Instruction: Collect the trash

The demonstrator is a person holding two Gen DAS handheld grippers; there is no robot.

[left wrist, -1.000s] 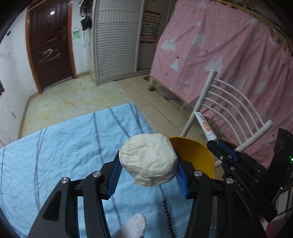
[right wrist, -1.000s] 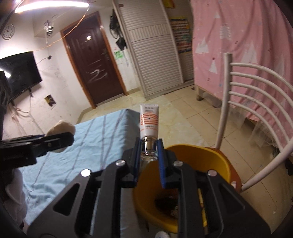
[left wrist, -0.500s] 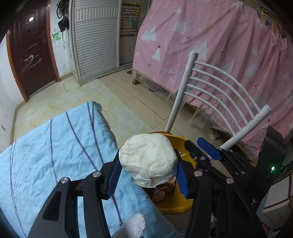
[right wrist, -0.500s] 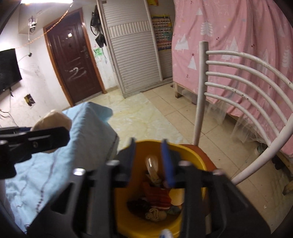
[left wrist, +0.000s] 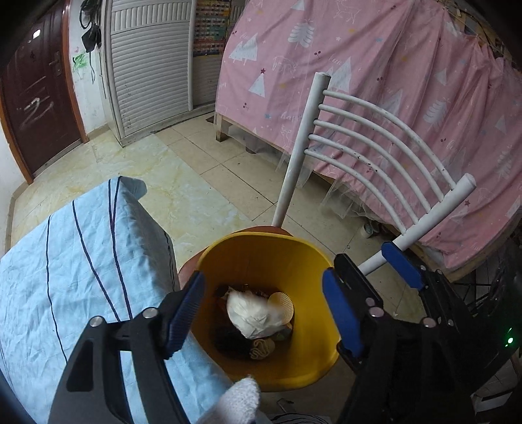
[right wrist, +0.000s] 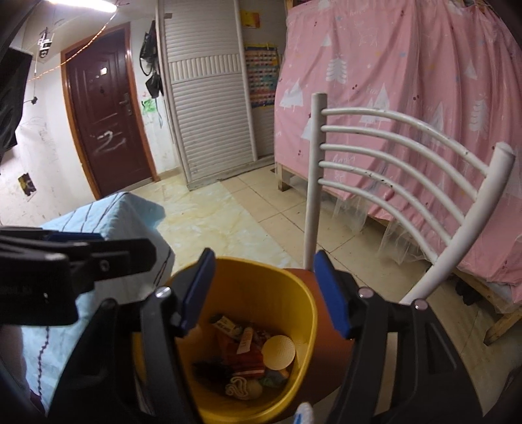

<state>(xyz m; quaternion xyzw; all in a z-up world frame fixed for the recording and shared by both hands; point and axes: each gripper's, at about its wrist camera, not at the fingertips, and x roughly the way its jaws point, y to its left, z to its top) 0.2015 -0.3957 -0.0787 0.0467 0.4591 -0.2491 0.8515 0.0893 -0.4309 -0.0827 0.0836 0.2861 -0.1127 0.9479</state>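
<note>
Both the left gripper [left wrist: 262, 313] and right gripper [right wrist: 264, 288], jaws just spread and empty, hover over the yellow bin [left wrist: 277, 248], where the white wad [left wrist: 253, 314] lies at centre; drop done, next likely another pickup at nine o'clock.

- Indoor light, moderate and even; colours read clearly in both views.
- Right wrist view: ceiling lamp [right wrist: 81, 4] blown out at the top edge, the one visible source.
- Soft shadow inside the yellow bin [left wrist: 261, 261] and on the blue sheet's [left wrist: 81, 261] near side.
- Strong fisheye bend; chair rails [right wrist: 391, 140] bow, corners vignette to black.
- White wad [left wrist: 253, 314] in the bin slightly smeared; the rest sharp.
</note>
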